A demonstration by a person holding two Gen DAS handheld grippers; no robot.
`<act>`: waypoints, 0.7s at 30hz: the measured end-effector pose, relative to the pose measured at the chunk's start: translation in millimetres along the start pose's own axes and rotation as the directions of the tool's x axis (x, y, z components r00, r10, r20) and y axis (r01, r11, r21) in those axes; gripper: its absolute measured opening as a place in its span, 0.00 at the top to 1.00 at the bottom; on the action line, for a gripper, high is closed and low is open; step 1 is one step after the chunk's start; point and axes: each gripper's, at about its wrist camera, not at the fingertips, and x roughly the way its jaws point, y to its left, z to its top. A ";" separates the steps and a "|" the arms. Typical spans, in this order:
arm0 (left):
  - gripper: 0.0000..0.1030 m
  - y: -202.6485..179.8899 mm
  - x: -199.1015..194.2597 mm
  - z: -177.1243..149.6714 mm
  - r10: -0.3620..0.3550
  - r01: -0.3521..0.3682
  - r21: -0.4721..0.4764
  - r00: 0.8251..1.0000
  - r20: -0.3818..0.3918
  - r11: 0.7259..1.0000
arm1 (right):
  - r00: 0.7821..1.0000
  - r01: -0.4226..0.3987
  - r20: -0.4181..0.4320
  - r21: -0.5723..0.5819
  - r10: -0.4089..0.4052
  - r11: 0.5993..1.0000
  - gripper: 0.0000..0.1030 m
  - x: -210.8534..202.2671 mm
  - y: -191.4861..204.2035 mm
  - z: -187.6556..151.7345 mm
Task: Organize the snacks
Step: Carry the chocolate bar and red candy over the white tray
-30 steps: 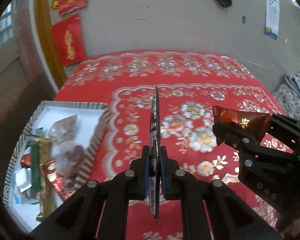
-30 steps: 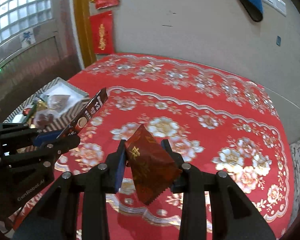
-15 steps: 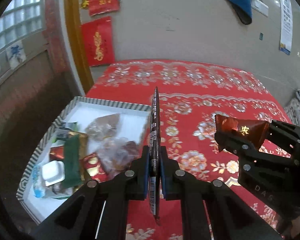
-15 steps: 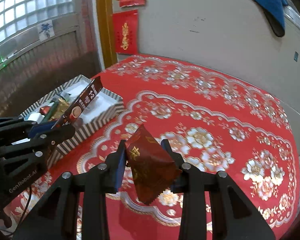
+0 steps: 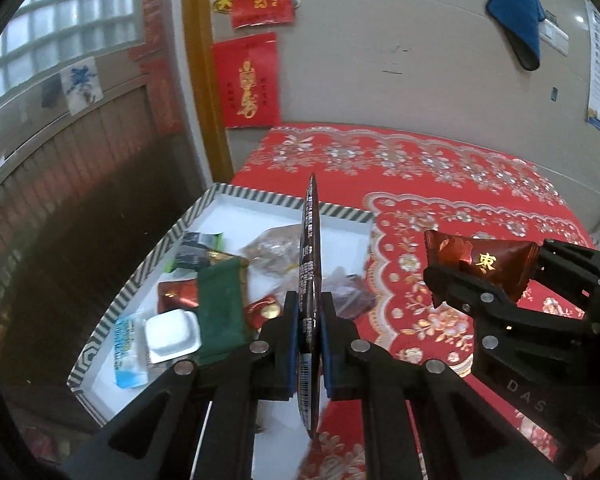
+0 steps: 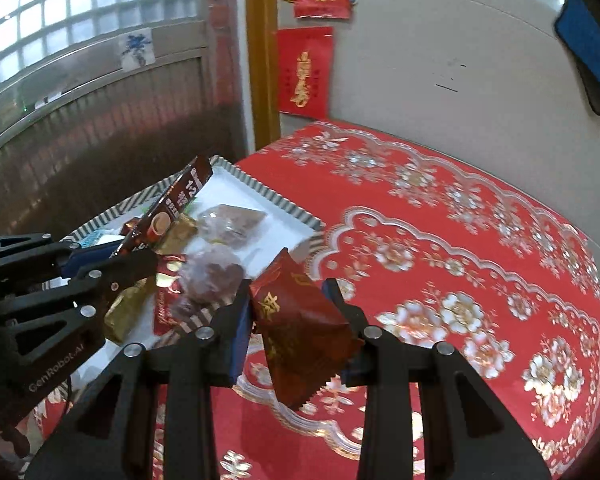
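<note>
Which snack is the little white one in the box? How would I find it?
Start at the red flowered tablecloth, then go to the striped-rim box at its left edge. Near the box's front corner lies the small white tub, beside a green packet. It is the only plain white, squarish cup among shiny wrappers.

Tabletop [image 5: 451,184]: red cloth, white-and-gold floral pattern. Wall [image 5: 399,40]: pale grey, scuffed; red paper hangings [image 5: 246,80] beside wooden door frame [image 5: 204,80]; blue cloth [image 5: 515,8] hung high. Glass-block window [image 6: 72,12], daylit, above dark slatted panel [image 6: 100,136].
</note>
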 end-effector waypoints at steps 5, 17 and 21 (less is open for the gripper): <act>0.91 17.2 -0.1 -3.8 0.021 -0.021 -0.023 1.000 -0.003 1.000 | 1.000 -0.027 -0.001 -0.024 0.027 0.999 0.69 8.7 18.8 7.5; 0.91 58.4 4.9 -11.1 0.066 -0.067 -0.086 0.998 -0.021 0.994 | 0.996 -0.083 -0.019 -0.047 0.082 0.995 0.69 30.8 49.5 15.0; 0.91 70.9 7.6 -14.8 0.087 -0.089 -0.102 0.996 -0.024 0.991 | 0.995 -0.101 -0.031 -0.050 0.099 0.994 0.69 39.0 57.3 17.4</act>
